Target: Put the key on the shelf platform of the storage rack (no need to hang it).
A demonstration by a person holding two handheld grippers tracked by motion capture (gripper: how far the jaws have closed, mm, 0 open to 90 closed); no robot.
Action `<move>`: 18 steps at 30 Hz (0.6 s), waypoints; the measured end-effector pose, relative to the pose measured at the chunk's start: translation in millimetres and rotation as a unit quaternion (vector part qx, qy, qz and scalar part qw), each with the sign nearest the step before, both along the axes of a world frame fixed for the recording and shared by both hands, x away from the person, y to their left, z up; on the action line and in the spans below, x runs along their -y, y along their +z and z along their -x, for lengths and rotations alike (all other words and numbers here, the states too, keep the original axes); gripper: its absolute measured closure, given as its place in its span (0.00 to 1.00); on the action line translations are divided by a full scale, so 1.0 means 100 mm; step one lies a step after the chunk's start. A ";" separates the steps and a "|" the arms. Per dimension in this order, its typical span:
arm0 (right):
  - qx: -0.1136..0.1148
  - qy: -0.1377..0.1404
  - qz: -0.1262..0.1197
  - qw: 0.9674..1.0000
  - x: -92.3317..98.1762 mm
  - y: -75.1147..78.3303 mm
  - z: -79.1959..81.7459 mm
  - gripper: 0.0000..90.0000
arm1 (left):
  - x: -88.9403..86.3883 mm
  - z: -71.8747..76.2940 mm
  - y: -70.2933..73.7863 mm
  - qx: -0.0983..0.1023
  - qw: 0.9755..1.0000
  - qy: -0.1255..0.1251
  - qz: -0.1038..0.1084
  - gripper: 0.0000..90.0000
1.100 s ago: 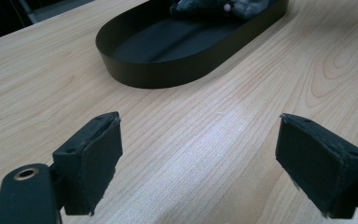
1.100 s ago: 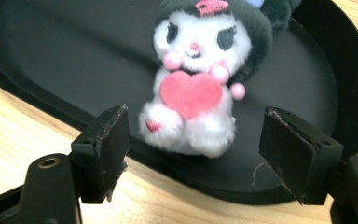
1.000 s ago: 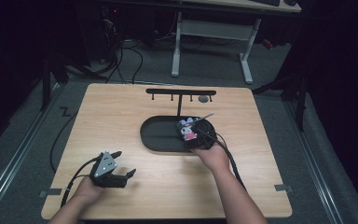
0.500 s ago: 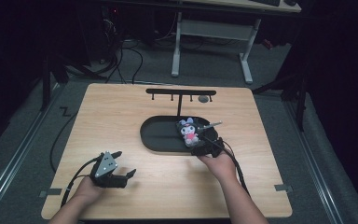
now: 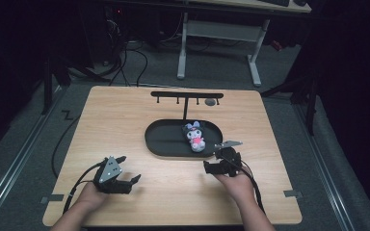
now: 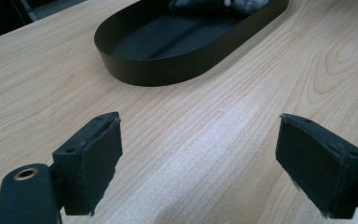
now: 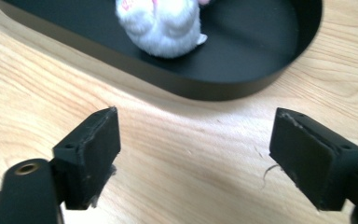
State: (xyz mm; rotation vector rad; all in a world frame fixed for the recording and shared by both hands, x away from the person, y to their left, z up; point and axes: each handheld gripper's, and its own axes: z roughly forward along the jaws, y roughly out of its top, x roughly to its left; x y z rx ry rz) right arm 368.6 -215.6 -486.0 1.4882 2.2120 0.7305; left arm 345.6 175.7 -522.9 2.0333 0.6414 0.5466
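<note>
My right gripper (image 5: pixel 211 168) sits nearer the plush toy (image 5: pixel 194 136), which lies in the black tray (image 5: pixel 164 139) just ahead of its spread, empty fingers. My left gripper (image 5: pixel 131 180), fingers also apart, rests on the surface well off.

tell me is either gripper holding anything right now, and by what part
Nothing is held. The left gripper and right gripper are both open over bare table; the plush toy lies in the tray.

The left tongs (image 6: pixel 200 154) are being held wide open, low over the wooden bench (image 6: pixel 242 116). Nothing is being held between the two black jaws. A black oval tray (image 6: pixel 168 65) is being seen farther off, with a fuzzy toy (image 6: pixel 219 4) lying inside at the top edge.
</note>
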 end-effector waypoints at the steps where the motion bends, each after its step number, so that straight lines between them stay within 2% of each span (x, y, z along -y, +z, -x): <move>1: 0.009 0.002 0.002 1.000 0.02 -0.02 0.04 0.17 | 0.00 0.00 0.00 0.000 1.000 0.000 0.000 0.17; 6: 0.033 -0.003 0.001 0.999 0.11 -0.09 0.22 0.16 | 0.00 0.00 0.00 -0.001 1.000 0.001 0.000 0.17; 9: 0.049 -0.010 -0.012 0.999 0.16 -0.13 0.33 0.16 | 0.00 0.00 0.00 -0.001 1.000 0.001 -0.001 0.17; 17: 0.089 -0.011 -0.029 0.996 0.21 -0.26 0.62 0.16 | 0.01 0.00 0.00 -0.001 1.000 0.001 -0.003 0.17; 18: 0.099 -0.008 -0.029 0.995 0.21 -0.27 0.65 0.16 | 0.01 0.00 0.00 -0.002 1.000 0.001 -0.003 0.17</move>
